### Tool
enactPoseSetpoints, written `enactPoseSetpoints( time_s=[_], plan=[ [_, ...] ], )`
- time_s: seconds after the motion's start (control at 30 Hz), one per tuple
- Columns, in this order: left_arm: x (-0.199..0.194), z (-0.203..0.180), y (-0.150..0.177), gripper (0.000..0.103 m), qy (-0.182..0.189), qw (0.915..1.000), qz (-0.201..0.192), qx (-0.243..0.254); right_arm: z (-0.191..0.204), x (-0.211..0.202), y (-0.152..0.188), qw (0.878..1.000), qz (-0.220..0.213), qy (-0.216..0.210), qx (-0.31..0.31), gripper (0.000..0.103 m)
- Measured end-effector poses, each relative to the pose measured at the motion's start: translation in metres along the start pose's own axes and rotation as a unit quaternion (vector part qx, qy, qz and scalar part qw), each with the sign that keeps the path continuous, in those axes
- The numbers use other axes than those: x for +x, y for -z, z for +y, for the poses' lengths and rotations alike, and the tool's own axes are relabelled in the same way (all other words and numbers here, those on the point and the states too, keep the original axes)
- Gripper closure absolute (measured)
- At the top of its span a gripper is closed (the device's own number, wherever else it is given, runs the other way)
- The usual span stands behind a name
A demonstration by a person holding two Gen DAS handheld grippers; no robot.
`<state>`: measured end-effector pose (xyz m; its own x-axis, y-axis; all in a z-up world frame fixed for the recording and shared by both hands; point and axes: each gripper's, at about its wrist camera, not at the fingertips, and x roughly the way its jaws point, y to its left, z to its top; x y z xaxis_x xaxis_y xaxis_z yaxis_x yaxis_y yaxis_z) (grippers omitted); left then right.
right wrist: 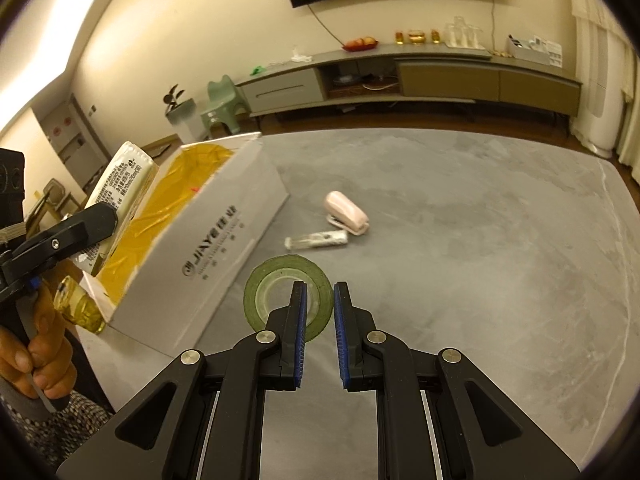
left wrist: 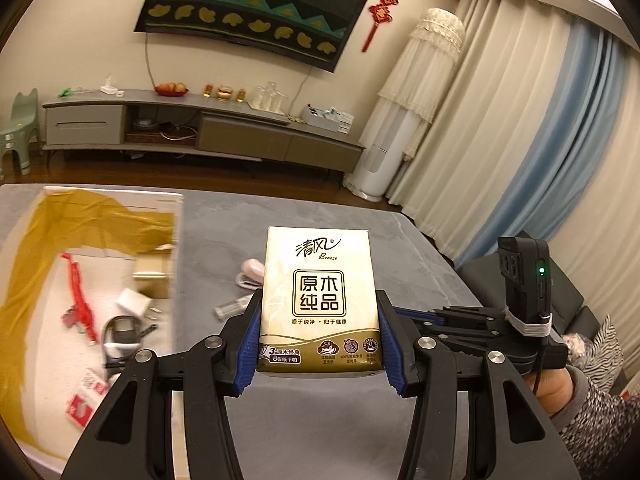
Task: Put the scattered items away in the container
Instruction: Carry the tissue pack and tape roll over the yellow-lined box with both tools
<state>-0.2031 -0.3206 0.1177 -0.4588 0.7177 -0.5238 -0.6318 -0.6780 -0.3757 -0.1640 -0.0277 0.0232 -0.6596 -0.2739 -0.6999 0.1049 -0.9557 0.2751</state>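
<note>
My left gripper (left wrist: pixel 319 300) is shut on a cream and gold tissue pack (left wrist: pixel 318 268), held upright above the grey table. In the right wrist view the same tissue pack (right wrist: pixel 120 196) hangs in the left gripper (right wrist: pixel 94 220) over the white box (right wrist: pixel 224 248) with a yellow lining. My right gripper (right wrist: pixel 319 286) is low over a green tape roll (right wrist: pixel 260 296). Its fingers straddle the roll's right wall and stand narrowly apart on it. A pink stapler (right wrist: pixel 346 212) and a clear tube (right wrist: pixel 316 239) lie on the table beyond.
The box (left wrist: pixel 176 240) holds a red lanyard (left wrist: pixel 78 296), a white block (left wrist: pixel 132 300), a black item (left wrist: pixel 120 332) and cards (left wrist: pixel 84 396). A yellowish clear bottle (right wrist: pixel 78 308) lies beside the box's near corner. The table's far edge faces a TV cabinet (right wrist: pixel 400 76).
</note>
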Motion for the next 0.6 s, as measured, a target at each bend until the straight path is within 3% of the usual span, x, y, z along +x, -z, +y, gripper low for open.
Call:
enactPoseSetpoints(
  time_s=[0.6],
  plan=[
    [-0.082,0.077,0.004,0.051,-0.075,0.9953,-0.05,-0.037,0.058,-0.002,-0.006,0.999,-0.014,-0.037,-0.035,0.089]
  ],
)
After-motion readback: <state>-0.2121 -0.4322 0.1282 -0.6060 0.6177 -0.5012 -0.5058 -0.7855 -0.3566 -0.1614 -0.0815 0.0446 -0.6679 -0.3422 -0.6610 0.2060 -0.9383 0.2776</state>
